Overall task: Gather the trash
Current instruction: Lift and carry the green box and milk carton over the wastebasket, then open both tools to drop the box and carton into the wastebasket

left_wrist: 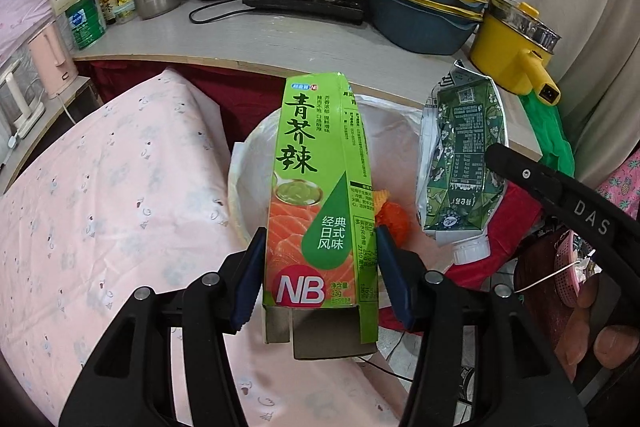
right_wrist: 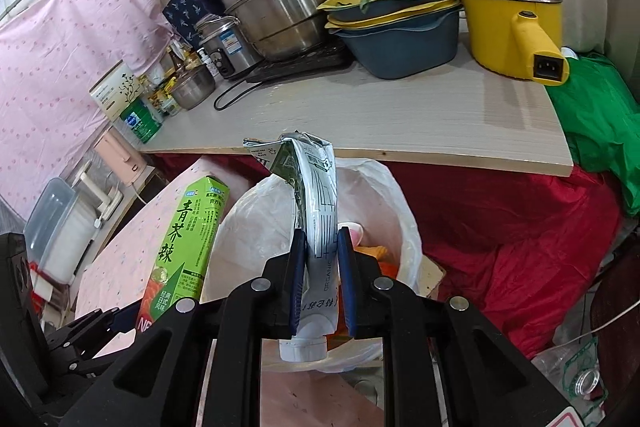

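My left gripper (left_wrist: 318, 277) is shut on a green wasabi box (left_wrist: 316, 195) with salmon art and "NB", held upright over a white-lined trash bin (left_wrist: 256, 163). The box also shows in the right wrist view (right_wrist: 180, 247). My right gripper (right_wrist: 323, 283) is shut on a flattened green and white milk carton (right_wrist: 316, 211), cap end down, held above the bin (right_wrist: 384, 195). The carton shows in the left wrist view (left_wrist: 460, 163), to the right of the box. Orange scraps (left_wrist: 394, 217) lie in the bin.
A wooden counter (right_wrist: 380, 115) behind the bin carries steel pots (right_wrist: 280, 11), stacked blue and yellow basins (right_wrist: 400, 27), a yellow electric pot (right_wrist: 516, 23) and a green tin (left_wrist: 86, 21). Pink cloth (left_wrist: 100, 207) covers a surface at the left. Red cloth (right_wrist: 520, 227) lies right.
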Motion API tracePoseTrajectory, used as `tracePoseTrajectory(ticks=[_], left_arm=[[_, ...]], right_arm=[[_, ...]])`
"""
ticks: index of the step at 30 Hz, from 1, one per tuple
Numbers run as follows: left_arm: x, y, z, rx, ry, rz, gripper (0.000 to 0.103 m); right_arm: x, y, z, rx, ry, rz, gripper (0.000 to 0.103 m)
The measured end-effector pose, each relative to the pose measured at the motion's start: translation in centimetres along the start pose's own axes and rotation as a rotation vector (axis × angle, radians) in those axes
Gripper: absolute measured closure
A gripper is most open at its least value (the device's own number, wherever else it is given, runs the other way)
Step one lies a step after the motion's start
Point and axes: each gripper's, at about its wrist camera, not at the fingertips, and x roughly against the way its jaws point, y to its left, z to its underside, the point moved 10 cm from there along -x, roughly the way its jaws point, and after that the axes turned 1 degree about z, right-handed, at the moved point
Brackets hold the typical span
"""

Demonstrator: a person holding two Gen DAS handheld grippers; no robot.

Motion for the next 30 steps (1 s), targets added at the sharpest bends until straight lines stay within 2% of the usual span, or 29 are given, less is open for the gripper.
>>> tracePoseTrajectory(ticks=[16, 30], left_arm=[[-0.3, 0.6, -0.3, 0.027, -0.004, -0.037, 0.051], [-0.1, 4.3, 0.4, 0.095, -0.011, -0.085, 0.051]], right_arm=[[-0.2, 0.0, 0.1, 0.005, 0.006, -0.007, 0.087], [-2.0, 2.3, 0.3, 0.043, 0.036, -0.020, 0.087]])
